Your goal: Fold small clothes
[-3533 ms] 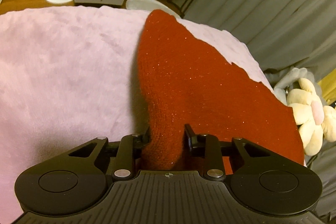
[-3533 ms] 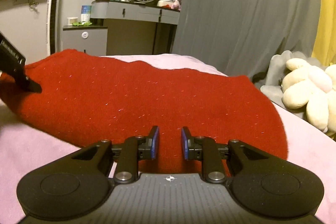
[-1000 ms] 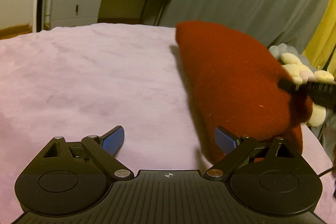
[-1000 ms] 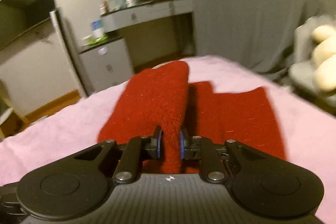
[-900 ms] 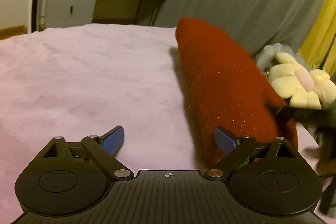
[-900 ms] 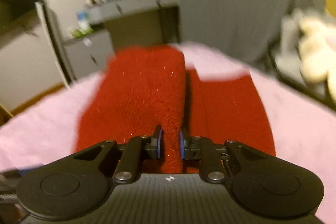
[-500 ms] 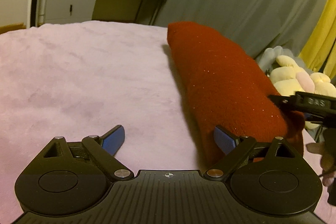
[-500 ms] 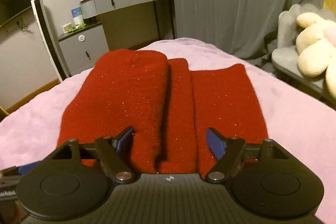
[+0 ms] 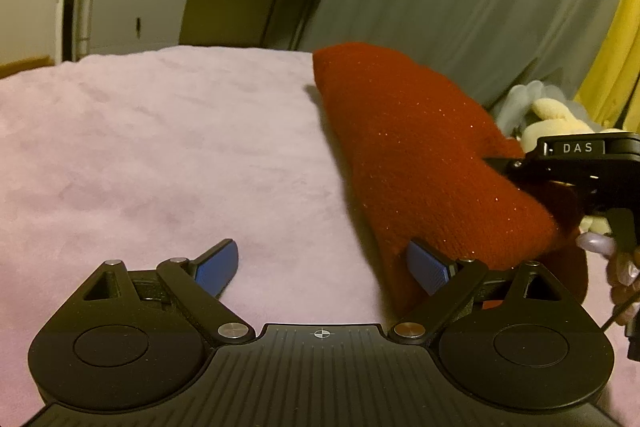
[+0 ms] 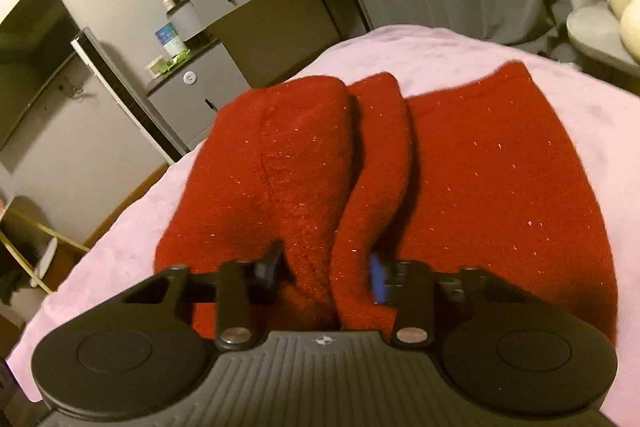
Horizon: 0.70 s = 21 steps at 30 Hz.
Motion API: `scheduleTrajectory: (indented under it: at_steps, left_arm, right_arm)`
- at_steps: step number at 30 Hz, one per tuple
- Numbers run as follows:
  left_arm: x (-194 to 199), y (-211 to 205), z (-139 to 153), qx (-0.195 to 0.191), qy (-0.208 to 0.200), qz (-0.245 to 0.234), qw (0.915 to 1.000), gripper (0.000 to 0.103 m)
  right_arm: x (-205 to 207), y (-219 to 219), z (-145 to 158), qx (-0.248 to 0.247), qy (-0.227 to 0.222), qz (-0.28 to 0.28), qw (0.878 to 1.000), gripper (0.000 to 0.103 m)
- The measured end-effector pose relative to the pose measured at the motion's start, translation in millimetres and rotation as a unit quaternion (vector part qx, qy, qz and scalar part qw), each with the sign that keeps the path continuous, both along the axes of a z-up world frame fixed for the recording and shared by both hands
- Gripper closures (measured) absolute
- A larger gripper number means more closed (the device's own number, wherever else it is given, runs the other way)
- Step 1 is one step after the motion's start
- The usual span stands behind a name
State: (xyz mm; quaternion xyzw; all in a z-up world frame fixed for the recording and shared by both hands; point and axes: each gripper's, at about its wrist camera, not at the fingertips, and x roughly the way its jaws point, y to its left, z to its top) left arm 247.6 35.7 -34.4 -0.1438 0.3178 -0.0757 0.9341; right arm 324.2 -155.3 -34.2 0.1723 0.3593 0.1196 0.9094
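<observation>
The left tongs (image 9: pixel 322 263) were spread wide over the pink blanket (image 9: pixel 160 147) on the bed, nothing between the pads, with the right pad just beside the near end of the red knit garment (image 9: pixel 420 155). That garment lay folded in long ridges down the blanket (a cream plush toy (image 9: pixel 560 115) sat off past it). The right tongs (image 10: pixel 326 267) were at its near edge and closing, with two of the folds between the pads, though I couldn't tell if they pressed yet.
</observation>
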Motion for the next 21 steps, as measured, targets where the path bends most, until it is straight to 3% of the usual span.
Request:
scheduleTrajectory:
  at_steps: [3, 8, 11, 17, 19, 21]
  left_arm:
    - [0, 0, 2, 0.0, 0.004, 0.003, 1.0, 0.007]
    - [0, -3, 1, 0.013, 0.013, -0.002, 0.9998, 0.007]
    - [-1, -5, 0, 0.015, 0.014, -0.009, 0.9997, 0.007]
    - [-1, -3, 1, 0.002, 0.015, -0.02, 0.9997, 0.007]
    - [-2, -4, 3, -0.01, 0.018, -0.031, 0.9993, 0.007]
    - [-4, -7, 7, -0.015, 0.016, -0.047, 0.9987, 0.007]
  right_arm:
    - [-15, 27, 23, -0.124, -0.054, 0.006, 0.991, 0.075]
    - [-55, 46, 56, -0.277, -0.166, -0.03, 0.946, 0.076]
    - [-66, 30, 52, -0.288, -0.168, -0.07, 0.94, 0.076]
    - [-69, -18, 9, -0.297, -0.105, -0.159, 0.936, 0.082]
    - [-65, -30, -13, -0.284, -0.08, -0.155, 0.943, 0.082]
    - [-68, -37, -17, -0.256, -0.089, -0.153, 0.95, 0.078]
